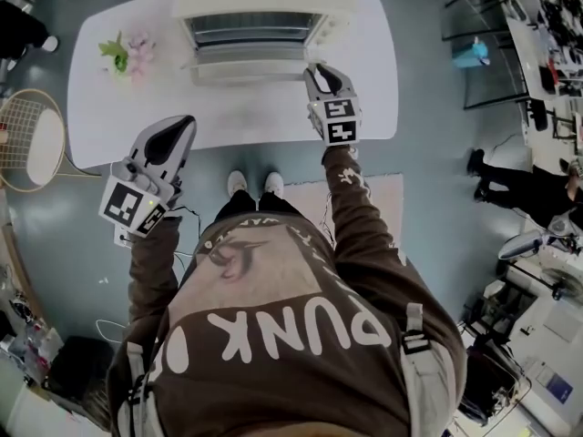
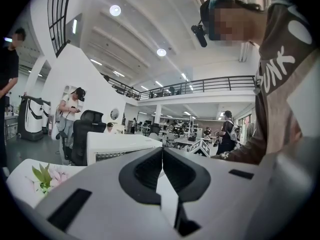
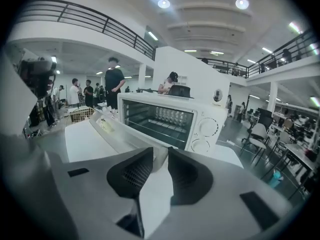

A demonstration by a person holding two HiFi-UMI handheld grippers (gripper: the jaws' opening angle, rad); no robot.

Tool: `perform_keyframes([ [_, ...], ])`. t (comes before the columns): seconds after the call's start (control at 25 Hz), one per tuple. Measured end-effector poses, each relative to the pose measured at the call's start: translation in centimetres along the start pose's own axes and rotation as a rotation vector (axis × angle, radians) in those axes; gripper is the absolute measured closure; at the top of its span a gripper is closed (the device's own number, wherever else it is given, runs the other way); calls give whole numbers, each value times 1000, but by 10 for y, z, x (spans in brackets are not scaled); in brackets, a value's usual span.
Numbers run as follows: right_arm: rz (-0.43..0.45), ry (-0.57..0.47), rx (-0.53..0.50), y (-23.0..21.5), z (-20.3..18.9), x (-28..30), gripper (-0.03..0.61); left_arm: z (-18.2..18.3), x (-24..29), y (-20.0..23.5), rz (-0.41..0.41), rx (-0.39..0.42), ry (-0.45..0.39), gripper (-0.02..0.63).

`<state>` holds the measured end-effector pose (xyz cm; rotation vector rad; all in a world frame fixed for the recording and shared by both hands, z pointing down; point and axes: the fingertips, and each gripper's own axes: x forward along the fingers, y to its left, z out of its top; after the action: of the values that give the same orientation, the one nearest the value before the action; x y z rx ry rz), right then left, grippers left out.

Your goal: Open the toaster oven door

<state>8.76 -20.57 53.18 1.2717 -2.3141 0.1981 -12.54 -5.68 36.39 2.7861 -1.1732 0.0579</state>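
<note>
Logging toaster oven door [image 1: 246,65] down, job apparently done; my right tongs [image 3: 160,156] apart around its edge, left tongs [image 2: 162,151] together.

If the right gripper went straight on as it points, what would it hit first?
Probably the lowered toaster oven door: its front edge sits just before the right gripper, though depth is unclear.
</note>
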Motion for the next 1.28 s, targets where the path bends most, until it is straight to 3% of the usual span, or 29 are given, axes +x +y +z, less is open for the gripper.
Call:
perform_keyframes([
  [0.28,-24,17,-40,23,-33,-12,478,-1,-2,-2,-1,-7,17,607],
  [1.0,2,271,-13,63,-174,11,492,-4,-12,-4,24,-18,44,607],
  [1.28,-34,314,-41,67,-200,25,491,-4,-22,-2,43,-20,50,607],
])
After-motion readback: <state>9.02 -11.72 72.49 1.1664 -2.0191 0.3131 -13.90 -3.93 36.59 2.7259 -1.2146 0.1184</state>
